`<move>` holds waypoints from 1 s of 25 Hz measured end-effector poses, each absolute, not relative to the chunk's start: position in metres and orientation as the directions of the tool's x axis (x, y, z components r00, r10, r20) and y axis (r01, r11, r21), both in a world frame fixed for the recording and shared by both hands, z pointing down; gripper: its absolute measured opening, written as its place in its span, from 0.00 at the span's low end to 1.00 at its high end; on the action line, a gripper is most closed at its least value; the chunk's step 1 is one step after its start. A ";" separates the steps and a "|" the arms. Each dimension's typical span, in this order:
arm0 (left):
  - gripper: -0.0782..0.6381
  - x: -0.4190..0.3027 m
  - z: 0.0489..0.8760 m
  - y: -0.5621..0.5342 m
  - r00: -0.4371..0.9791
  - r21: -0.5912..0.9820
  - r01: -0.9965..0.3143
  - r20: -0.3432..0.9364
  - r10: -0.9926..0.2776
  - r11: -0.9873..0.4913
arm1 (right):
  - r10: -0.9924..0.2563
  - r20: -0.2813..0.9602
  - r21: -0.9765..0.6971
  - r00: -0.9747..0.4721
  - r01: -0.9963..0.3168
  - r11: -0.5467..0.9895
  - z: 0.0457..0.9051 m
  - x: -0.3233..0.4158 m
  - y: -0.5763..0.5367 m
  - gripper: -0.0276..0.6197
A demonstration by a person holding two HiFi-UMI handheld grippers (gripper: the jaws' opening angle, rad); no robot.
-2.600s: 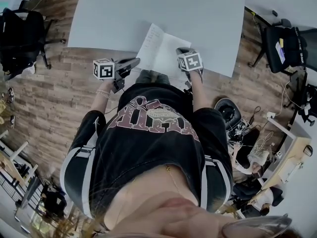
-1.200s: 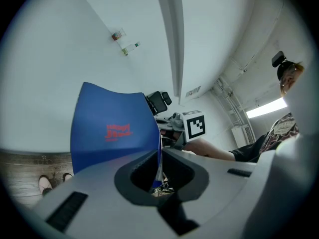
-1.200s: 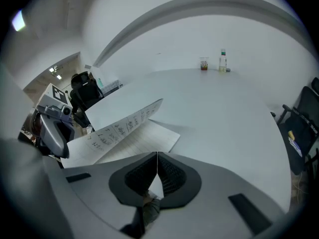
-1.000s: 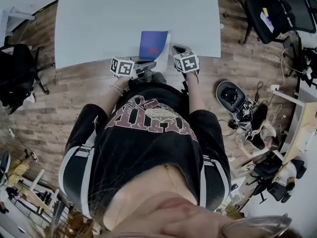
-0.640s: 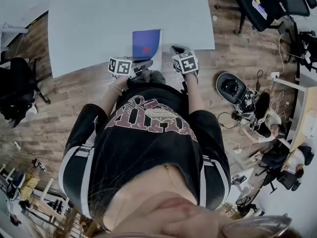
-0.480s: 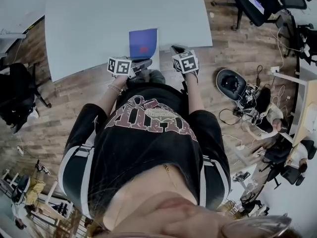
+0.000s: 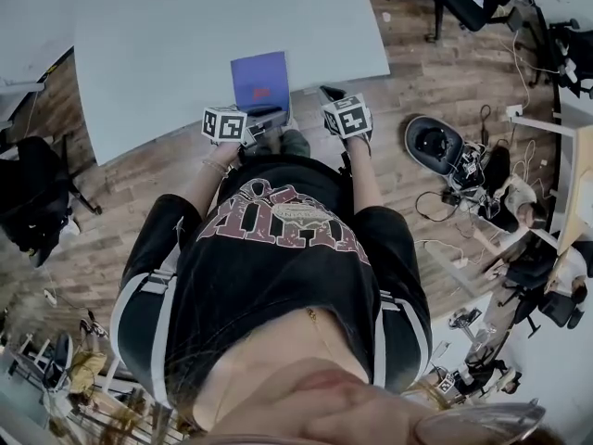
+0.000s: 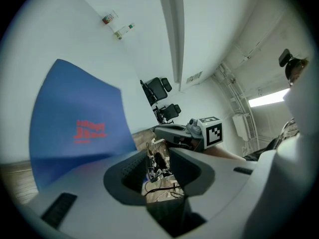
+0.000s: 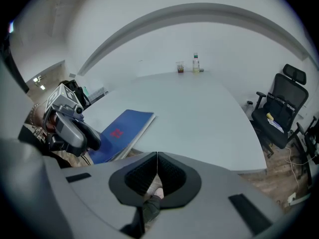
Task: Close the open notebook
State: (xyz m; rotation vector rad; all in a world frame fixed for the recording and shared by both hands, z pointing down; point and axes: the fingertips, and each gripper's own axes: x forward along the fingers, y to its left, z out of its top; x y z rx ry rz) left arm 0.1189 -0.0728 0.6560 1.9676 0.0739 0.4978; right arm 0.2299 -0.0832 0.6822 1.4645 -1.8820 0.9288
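The notebook (image 7: pixel 259 81) lies closed on the grey table (image 7: pixel 167 44), blue cover with red print up, close to the near edge. In the left gripper view the cover (image 8: pixel 75 128) fills the left side. My left gripper (image 7: pixel 268 115) sits at the notebook's near edge. Its jaws (image 8: pixel 158 164) are opening, with a clear gap and nothing between them. My right gripper (image 7: pixel 327 92) hovers just right of the notebook, at the table edge. Its pads (image 9: pixel 157 175) meet with nothing held. The right gripper view shows the notebook (image 9: pixel 121 132) beside the left gripper (image 9: pixel 70 126).
Two small bottles (image 9: pixel 196 63) and a cup (image 9: pixel 179 67) stand at the table's far end. A black office chair (image 9: pixel 280 111) is at the right of the table. A round dark device (image 7: pixel 428 143) and cables lie on the wooden floor.
The notebook lay open with white pages up; now it is closed, blue cover up. Both grippers have shifted slightly along the table's near edge.
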 end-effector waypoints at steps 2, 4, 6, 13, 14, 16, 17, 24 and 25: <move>0.35 0.122 0.651 -0.071 0.914 0.883 -0.155 0.299 0.275 -0.443 | -0.572 0.786 -0.176 -0.235 -0.972 0.157 0.682 0.230 -0.081 0.07; 0.35 0.124 0.650 -0.071 0.911 0.875 -0.156 0.308 0.275 -0.459 | -0.569 0.787 -0.178 -0.239 -0.971 0.162 0.682 0.230 -0.081 0.07; 0.35 0.126 0.651 -0.076 0.914 0.870 -0.166 0.313 0.259 -0.465 | -0.564 0.788 -0.179 -0.245 -0.969 0.171 0.684 0.231 -0.081 0.07; 0.28 0.120 0.652 -0.094 0.928 0.849 -0.212 0.331 0.174 -0.484 | -0.546 0.788 -0.191 -0.284 -0.956 0.221 0.685 0.224 -0.090 0.07; 0.25 0.118 0.651 -0.097 0.930 0.846 -0.219 0.332 0.160 -0.486 | -0.541 0.789 -0.193 -0.291 -0.954 0.231 0.685 0.222 -0.091 0.07; 0.22 0.114 0.651 -0.101 0.932 0.840 -0.234 0.337 0.131 -0.490 | -0.532 0.788 -0.198 -0.309 -0.946 0.257 0.685 0.217 -0.095 0.07; 0.20 0.112 0.651 -0.103 0.933 0.835 -0.243 0.340 0.116 -0.493 | -0.526 0.788 -0.200 -0.320 -0.941 0.274 0.686 0.214 -0.097 0.07; 0.18 0.097 0.646 -0.118 0.934 0.809 -0.309 0.357 0.002 -0.500 | -0.488 0.780 -0.198 -0.392 -0.894 0.401 0.682 0.188 -0.121 0.07; 0.18 0.095 0.644 -0.120 0.933 0.803 -0.318 0.360 -0.015 -0.504 | -0.484 0.778 -0.194 -0.400 -0.887 0.419 0.681 0.184 -0.126 0.07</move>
